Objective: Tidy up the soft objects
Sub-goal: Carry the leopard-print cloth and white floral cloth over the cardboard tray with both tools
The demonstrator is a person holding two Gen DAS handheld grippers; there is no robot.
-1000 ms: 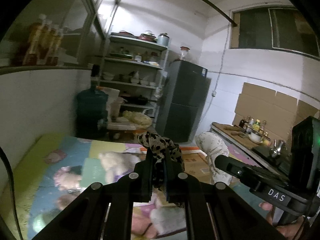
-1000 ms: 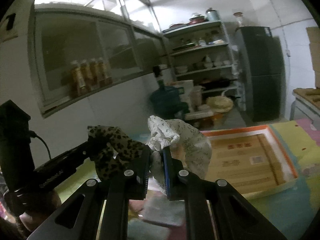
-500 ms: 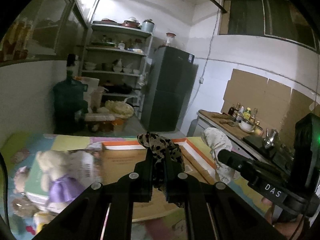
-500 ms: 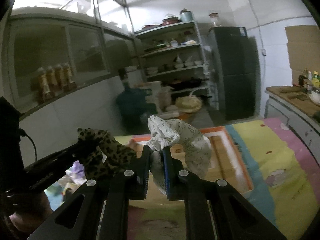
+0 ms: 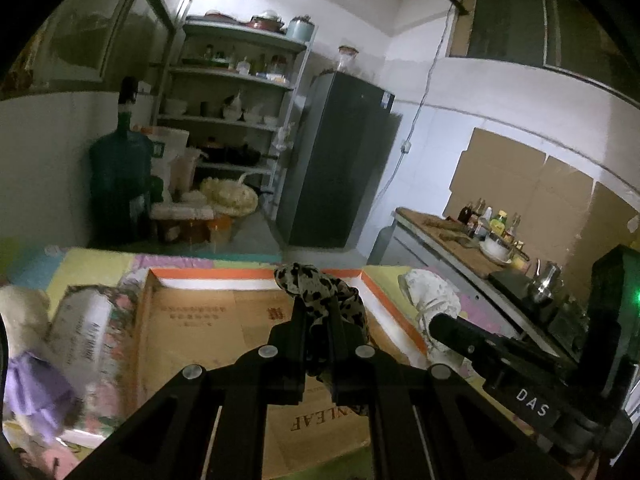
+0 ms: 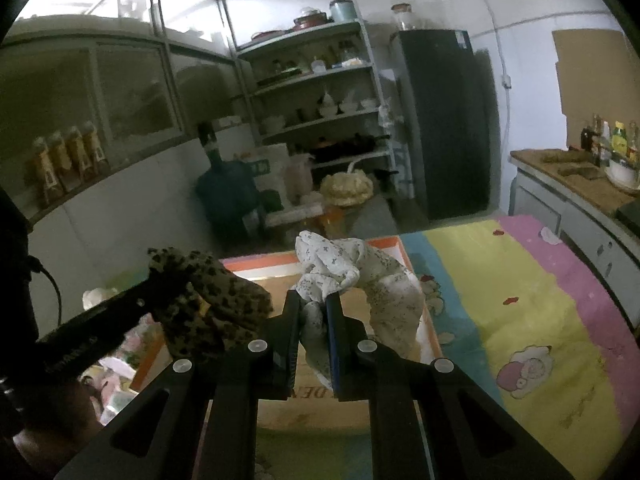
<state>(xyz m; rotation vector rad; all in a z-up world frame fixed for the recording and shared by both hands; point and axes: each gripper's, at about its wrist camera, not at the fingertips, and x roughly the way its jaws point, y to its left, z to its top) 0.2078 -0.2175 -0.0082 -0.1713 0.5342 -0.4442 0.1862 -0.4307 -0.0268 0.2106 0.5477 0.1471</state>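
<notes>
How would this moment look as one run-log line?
left gripper: shut on leopard cloth | right gripper: shut on white cloth | both above box

We see a pastel cartoon-print mat (image 6: 520, 292) filling the lower frame. An orange-rimmed cardboard box (image 5: 224, 320) lies on it at centre; at lower left sit a plush toy (image 5: 24, 340) and a blurred packet (image 5: 86, 332).

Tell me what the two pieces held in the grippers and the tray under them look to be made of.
Spotted cloth: thin woven or knit fabric, matte; it crumples and droops in the left gripper.
White cloth: light printed fabric, likely cotton; soft folds in the right gripper.
Tray: brown cardboard, dull, printed lettering, orange rim.
</notes>
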